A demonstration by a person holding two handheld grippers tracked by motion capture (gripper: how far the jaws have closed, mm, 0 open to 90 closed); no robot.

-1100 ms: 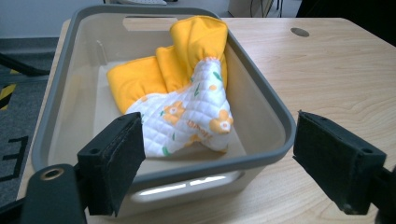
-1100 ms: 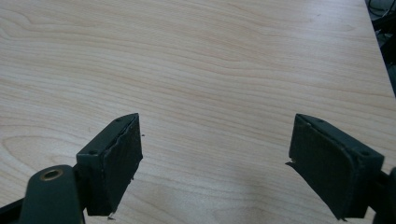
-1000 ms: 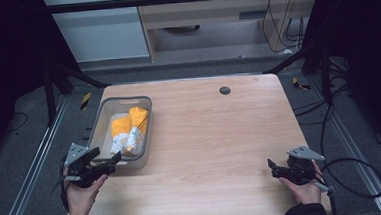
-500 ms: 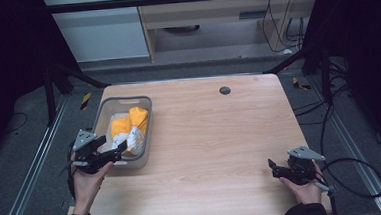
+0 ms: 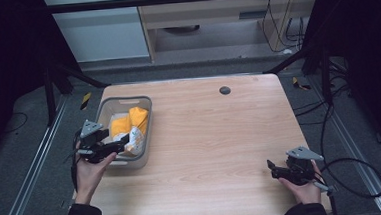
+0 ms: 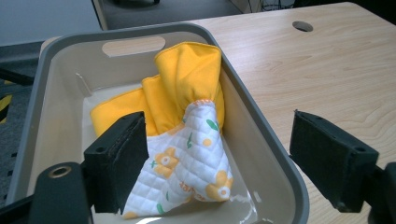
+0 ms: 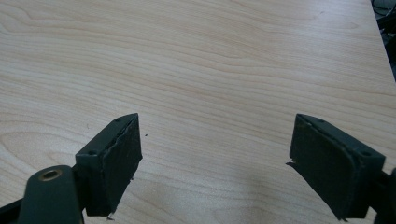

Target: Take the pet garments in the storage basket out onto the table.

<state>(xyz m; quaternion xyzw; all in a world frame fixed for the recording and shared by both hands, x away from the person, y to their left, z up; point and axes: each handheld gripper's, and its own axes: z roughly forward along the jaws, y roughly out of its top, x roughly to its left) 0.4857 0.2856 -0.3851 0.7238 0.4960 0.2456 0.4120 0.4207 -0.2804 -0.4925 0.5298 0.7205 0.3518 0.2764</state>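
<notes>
High view: fixed above the person's edge, facing forward and down. It takes in the whole wooden table (image 5: 206, 151) and floor beyond toward 12 o'clock; far from the surface.

Left gripper view: rides on the left gripper (image 5: 118, 146), close range, low over the grey bin (image 6: 261, 140) at about 9 o'clock on the table, facing roughly 1 o'clock across it. Shared with the high view: bin, yellow cloth (image 6: 187, 79), cable hole (image 6: 302, 26).

Right gripper view: rides on the right gripper (image 5: 272, 168) near 4 o'clock, very close, pitched down at bare tabletop; shares only wood grain with the high view.
</notes>
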